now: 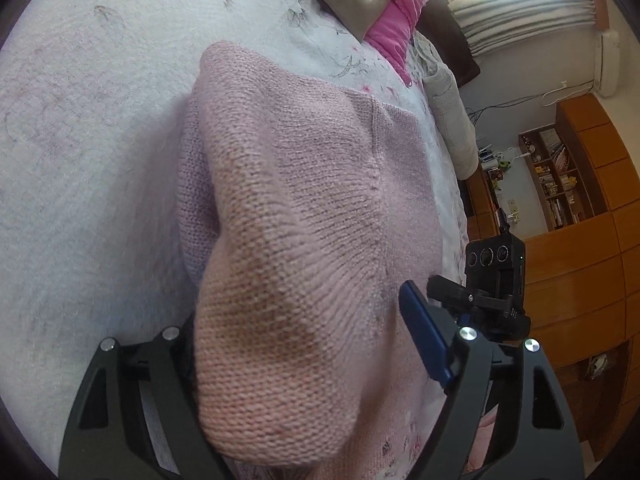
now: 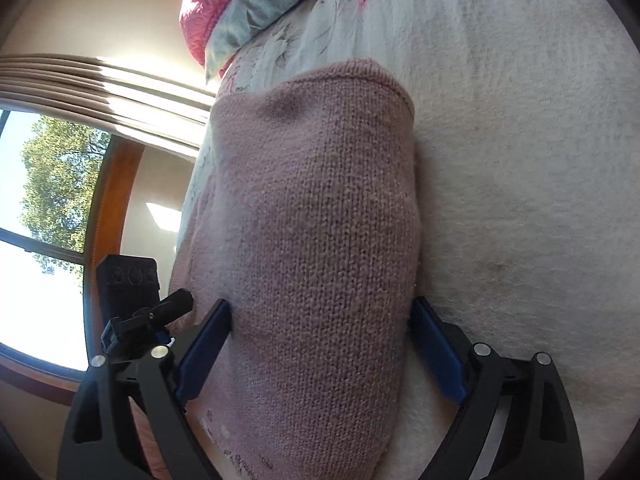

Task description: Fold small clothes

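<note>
A: Right gripper (image 2: 320, 344) first. Both blue pads (image 2: 206, 350) visible, set wide, with the pink knit garment (image 2: 316, 248) bulging up between them. Cloth touches the left pad. Spread, bracketing the knit, not a pinch.

B: Left gripper (image 1: 304, 356)? Only one blue pad (image 1: 424, 336) shows, lower right of frame. The other side sits behind the knit fold (image 1: 276, 320). Wide apart by the linkages, so spread too, I'd say. Fabric lies across the gap, but I can't tell if it's gripped.

A: Where's the garment?

B: On the white fleecy blanket (image 1: 80, 160) on the bed, centre of both frames, running up toward the pillows. Looks mid-fold: one layer doubled over, paler layer peeking at centre left.

A: Doing it well?

B: My read: take both ends of the same edge, close fully on the thick knit before lifting, move both grippers level so the fold line stays straight. Bulky knit may slip from shallow bites.

A: View differences?

B: Left view alone shows the seam, the lower layer, the pink pillow (image 1: 390, 28) at top, wooden shelves (image 1: 560, 176) at right. It also catches the other gripper's camera block (image 1: 496, 272).

A: Right view alone shows both pads, the rolled hem (image 2: 360, 70) at upper centre, a window (image 2: 44, 216) at left.
</note>
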`<state>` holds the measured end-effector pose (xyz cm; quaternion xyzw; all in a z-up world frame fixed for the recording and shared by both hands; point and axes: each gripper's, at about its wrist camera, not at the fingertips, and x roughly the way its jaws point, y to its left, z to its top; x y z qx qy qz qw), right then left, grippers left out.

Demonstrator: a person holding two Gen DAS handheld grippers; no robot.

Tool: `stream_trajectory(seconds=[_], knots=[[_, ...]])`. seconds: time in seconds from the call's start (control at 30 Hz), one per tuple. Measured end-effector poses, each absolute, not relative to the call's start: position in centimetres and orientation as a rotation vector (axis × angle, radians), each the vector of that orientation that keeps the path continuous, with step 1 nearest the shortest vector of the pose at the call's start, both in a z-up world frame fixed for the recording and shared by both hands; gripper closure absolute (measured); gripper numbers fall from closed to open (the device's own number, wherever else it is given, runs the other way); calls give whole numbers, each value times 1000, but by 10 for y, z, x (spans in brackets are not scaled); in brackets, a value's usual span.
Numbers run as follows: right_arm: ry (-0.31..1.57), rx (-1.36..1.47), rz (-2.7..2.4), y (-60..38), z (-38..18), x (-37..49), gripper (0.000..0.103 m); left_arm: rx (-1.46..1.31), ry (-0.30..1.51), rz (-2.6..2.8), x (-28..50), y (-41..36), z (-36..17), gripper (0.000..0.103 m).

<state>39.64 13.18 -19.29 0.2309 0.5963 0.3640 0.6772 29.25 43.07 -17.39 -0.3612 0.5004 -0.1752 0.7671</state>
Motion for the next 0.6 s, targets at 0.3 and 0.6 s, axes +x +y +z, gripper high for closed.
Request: stream_trajectory(seconds=[0.3, 0.6], knots=[[1257, 500, 883, 115, -147, 358, 51, -997, 969, -490, 256, 426, -160, 68], [1279, 587, 857, 4, -97, 285, 51, -1038, 1037, -625, 206, 326, -127, 68]])
